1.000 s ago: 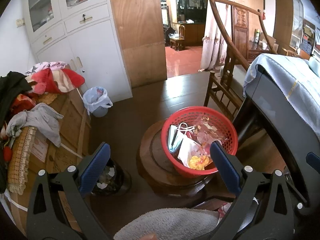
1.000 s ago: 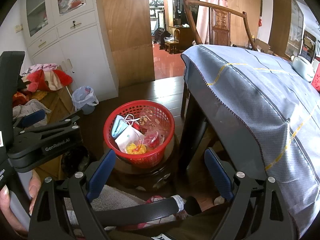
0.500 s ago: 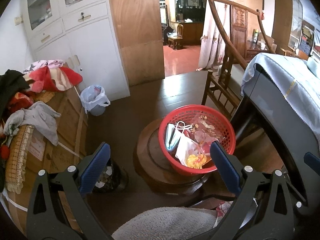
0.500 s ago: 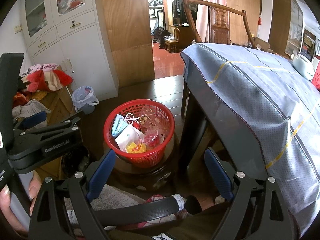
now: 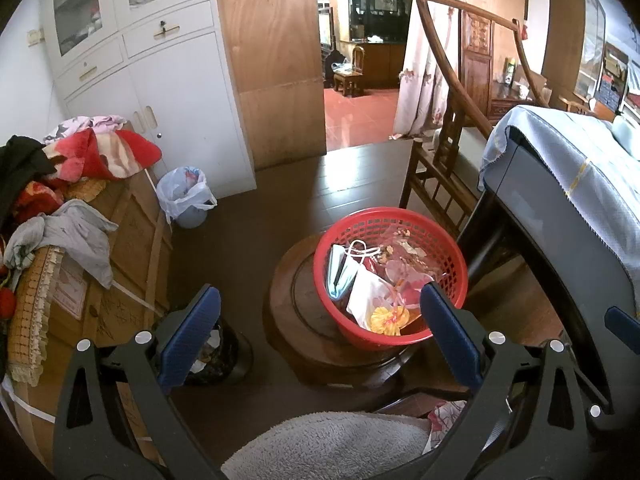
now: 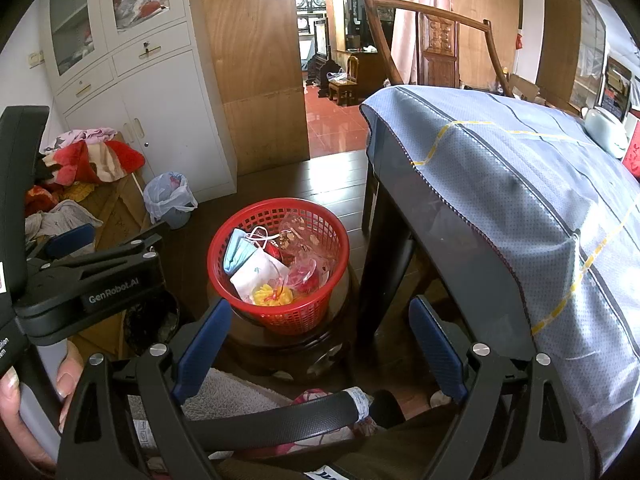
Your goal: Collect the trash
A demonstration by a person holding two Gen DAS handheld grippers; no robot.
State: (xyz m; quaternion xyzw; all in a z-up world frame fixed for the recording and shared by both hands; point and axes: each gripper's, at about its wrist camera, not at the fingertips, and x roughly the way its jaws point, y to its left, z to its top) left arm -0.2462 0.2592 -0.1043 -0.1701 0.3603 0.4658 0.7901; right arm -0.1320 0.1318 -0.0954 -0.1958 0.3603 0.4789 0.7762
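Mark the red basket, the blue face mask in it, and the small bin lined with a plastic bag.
red basket (image 6: 298, 316), right wrist view, on its front mesh wall.
blue face mask (image 6: 238, 254), right wrist view, on its pleated body.
bag-lined bin (image 5: 186, 196), left wrist view, on the bag's front.

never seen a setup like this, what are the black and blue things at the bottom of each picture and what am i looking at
Those are hand-held claws, one in each of a person's hands, each with a fisheye camera looking out along its two blue-padded fingers. One picture comes from the left claw, the other from the right claw. Both are open and hold nothing. In the right view you also see the left claw from the side, with the person's hand gripping it. Ahead, a red basket of trash, with a face mask and wrappers, sits on a round wooden stool. Beside it stands a table under a blue cloth.
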